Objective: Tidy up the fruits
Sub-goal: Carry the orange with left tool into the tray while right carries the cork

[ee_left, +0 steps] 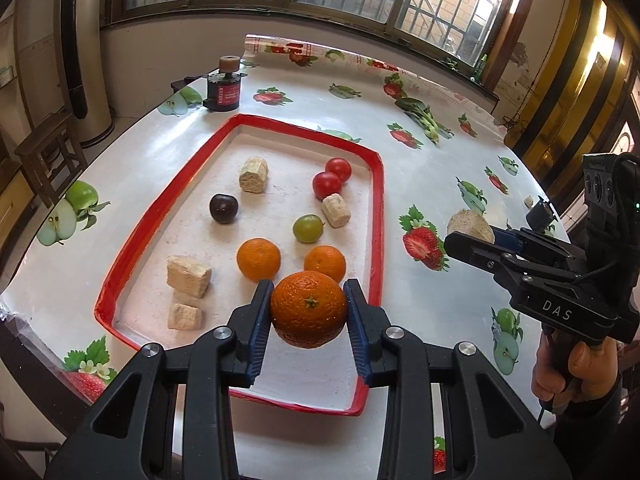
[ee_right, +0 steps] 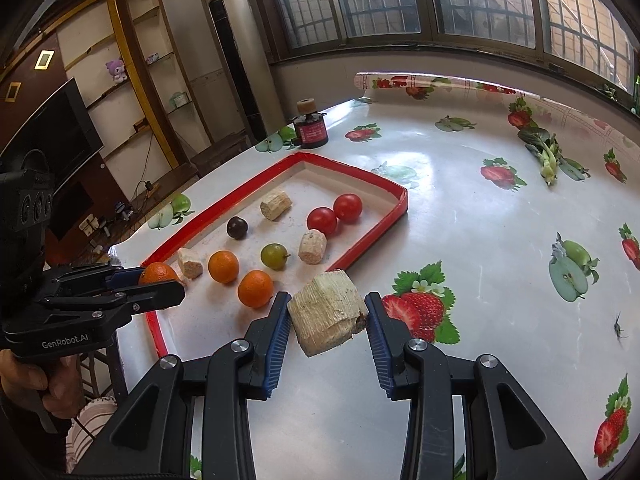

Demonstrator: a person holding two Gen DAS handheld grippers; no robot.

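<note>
My left gripper (ee_left: pixel 308 304) is shut on an orange (ee_left: pixel 309 309) and holds it above the near end of the red-rimmed tray (ee_left: pixel 376 208); the gripper also shows in the right wrist view (ee_right: pixel 154 280). In the tray lie two more oranges (ee_left: pixel 258 259), a green grape (ee_left: pixel 308 229), a dark plum (ee_left: pixel 223 208), two tomatoes (ee_left: pixel 327 185) and several beige corn-cob chunks (ee_left: pixel 253 174). My right gripper (ee_right: pixel 328 312) is shut on a large beige chunk (ee_right: pixel 326 312), just right of the tray over the table; it also shows in the left wrist view (ee_left: pixel 472 236).
A fruit-print tablecloth (ee_right: pixel 480 240) covers the table. A dark jar with a cork lid (ee_left: pixel 224 90) stands beyond the tray's far corner. A leafy green vegetable (ee_left: pixel 424 118) lies at the far right. A wooden stool (ee_left: pixel 48 156) stands left of the table.
</note>
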